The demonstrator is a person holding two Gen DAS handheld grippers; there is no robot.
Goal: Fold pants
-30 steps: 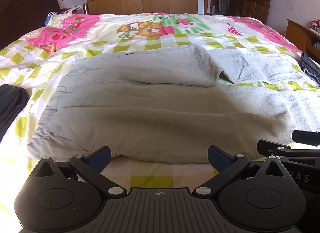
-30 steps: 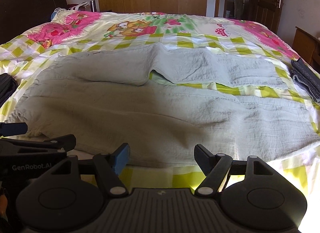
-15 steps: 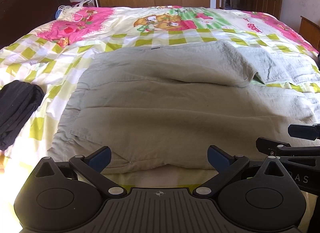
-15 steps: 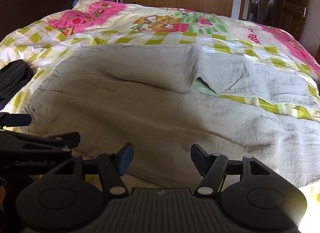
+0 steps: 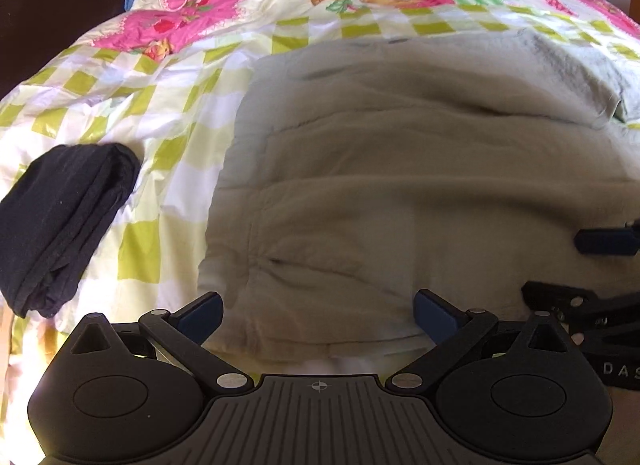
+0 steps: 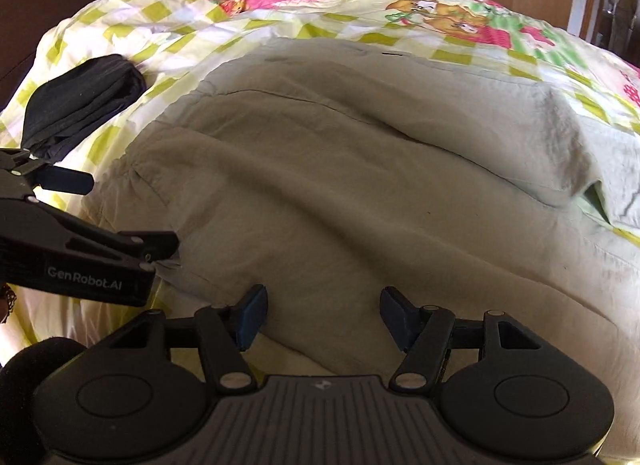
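The pale grey-beige cotton pants (image 5: 420, 193) lie spread flat across the yellow-green checked, cartoon-printed bedspread (image 5: 168, 65), waistband end toward the left, legs running off to the right. The upper leg already lies partly folded over, its edge forming a raised ridge (image 6: 552, 161).

Handling judgement: the fabric looks soft, light and limp — it will drape and crease rather than hold shape, and it is not fragile. A pinch on the near hem or waistband edge, where the cloth is doubled and seamed, should give the surest hold.

The left gripper (image 5: 318, 315) stands wide open at the near edge of the pants, holding nothing. The right gripper (image 6: 322, 315) is likewise spread apart and empty, its fingertips over the near edge beside the left tool.

Against the frames of one second ago, both grippers have swung leftward and closer to the waistband end; the folded black garment (image 5: 60, 225) (formerly at the frame edge) now shows fully at left. The jaws' opening is unchanged — no grasp is made yet.
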